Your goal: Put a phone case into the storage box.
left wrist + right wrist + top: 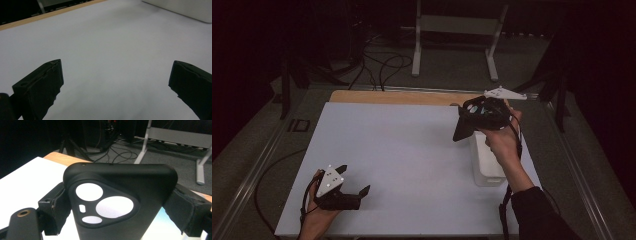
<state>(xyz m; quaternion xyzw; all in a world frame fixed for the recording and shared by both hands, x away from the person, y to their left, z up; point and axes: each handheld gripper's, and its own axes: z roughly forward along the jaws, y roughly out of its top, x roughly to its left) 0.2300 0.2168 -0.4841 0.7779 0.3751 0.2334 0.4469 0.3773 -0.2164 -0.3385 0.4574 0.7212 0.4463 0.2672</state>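
Observation:
A black phone case (pixel 120 202) with round camera cut-outs is clamped between the jaws of my right gripper (pixel 117 207), held in the air. In the high view the right gripper (pixel 469 125) is raised over the table's far right, with the black phone case (pixel 462 129) pointing down and left from it. My left gripper (pixel 354 182) rests near the front left of the white table top (pixel 402 150), jaws wide apart. In the left gripper view my left gripper (pixel 116 77) has only bare white surface between its jaws.
A white box (pixel 487 162) stands on the table's right side beneath my right hand, and the white box (pixel 185 8) lies far ahead of the left gripper. A wooden edge (pixel 397 96) borders the far side. Cables and a white metal frame (pixel 457 30) lie on the floor beyond.

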